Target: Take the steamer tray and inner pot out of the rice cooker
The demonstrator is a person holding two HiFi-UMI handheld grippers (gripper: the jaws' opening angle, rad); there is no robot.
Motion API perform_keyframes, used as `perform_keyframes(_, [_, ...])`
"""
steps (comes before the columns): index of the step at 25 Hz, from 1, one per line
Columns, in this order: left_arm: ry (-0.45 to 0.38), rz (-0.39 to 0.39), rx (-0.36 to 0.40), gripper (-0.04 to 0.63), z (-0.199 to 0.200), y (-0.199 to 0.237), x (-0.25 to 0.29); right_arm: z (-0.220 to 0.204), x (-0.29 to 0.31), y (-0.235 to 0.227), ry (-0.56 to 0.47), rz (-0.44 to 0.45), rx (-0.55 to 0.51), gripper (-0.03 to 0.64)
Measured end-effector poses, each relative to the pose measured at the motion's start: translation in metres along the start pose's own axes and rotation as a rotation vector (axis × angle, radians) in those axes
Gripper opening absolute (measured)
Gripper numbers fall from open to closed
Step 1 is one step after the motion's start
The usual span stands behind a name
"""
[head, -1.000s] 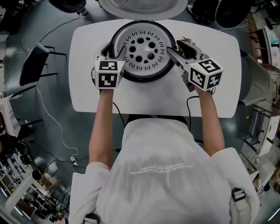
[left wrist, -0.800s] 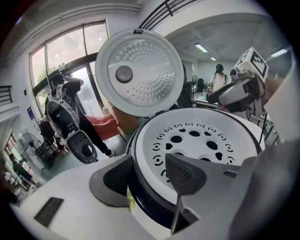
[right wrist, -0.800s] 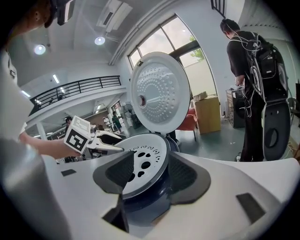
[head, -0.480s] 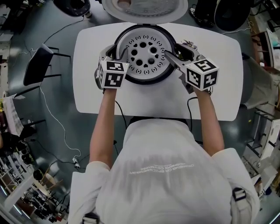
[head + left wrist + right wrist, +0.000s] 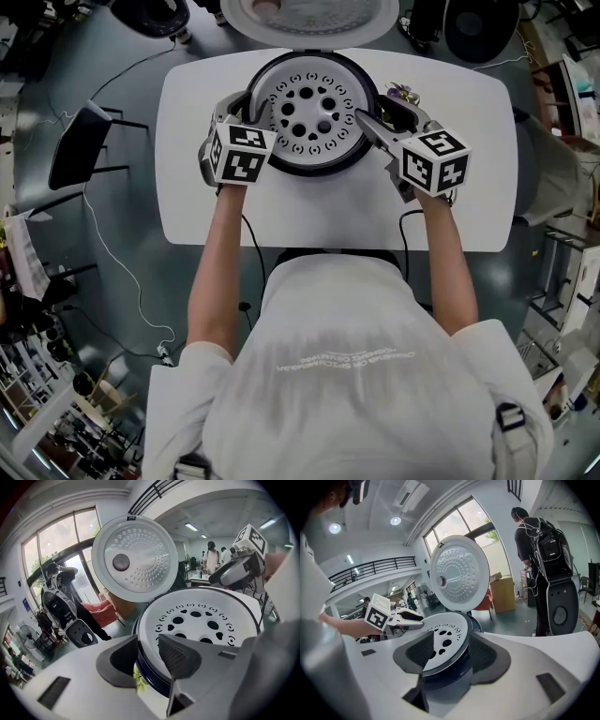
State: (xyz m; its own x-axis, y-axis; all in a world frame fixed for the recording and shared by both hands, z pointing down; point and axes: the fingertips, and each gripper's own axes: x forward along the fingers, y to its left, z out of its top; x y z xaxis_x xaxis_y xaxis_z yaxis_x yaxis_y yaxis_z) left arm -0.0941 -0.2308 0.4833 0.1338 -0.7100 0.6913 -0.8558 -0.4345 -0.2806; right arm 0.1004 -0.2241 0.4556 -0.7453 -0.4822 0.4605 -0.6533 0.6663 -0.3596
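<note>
Closing on steamer tray (image 5: 309, 105) rim looks like step in hand. Tray sits in top of open rice cooker (image 5: 309, 172) at far middle of counter (image 5: 281, 216); inner pot likely beneath, not visible.

Left tool (image 5: 146, 641): jaws just been closing, tray rim between them, pads not yet pressing, so released. Right tool (image 5: 450, 637): jaws just opened wider, straddling opposite rim, no grip.

Do well: seat both tools deeper over rim, clamp evenly, lift level and straight up, avoid raised lid (image 5: 309, 14).

Count: one tray, one cooker, one lid, two tools, one counter.

left claw (image 5: 148, 645) just closing astride steamer tray (image 5: 201, 620) rim, right claw (image 5: 449, 644) wide
</note>
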Motion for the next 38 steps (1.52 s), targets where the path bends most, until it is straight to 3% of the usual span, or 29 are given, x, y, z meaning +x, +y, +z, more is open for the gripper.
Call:
perform_keyframes(6, [-0.020, -0.001, 0.008, 0.107, 0.006, 0.000, -0.004, 0.001, -0.003, 0.003, -0.010, -0.005, 0.002, 0.229])
perform_keyframes(11, [-0.032, -0.022, -0.038, 0.098, 0.008, 0.000, -0.007, -0.003, -0.005, 0.005, -0.006, -0.001, 0.005, 0.229])
perform_keyframes(38, [-0.204, 0.030, -0.051, 0.063, 0.041, -0.004, -0.035, -0.010, 0.007, 0.005, 0.020, 0.021, -0.009, 0.227])
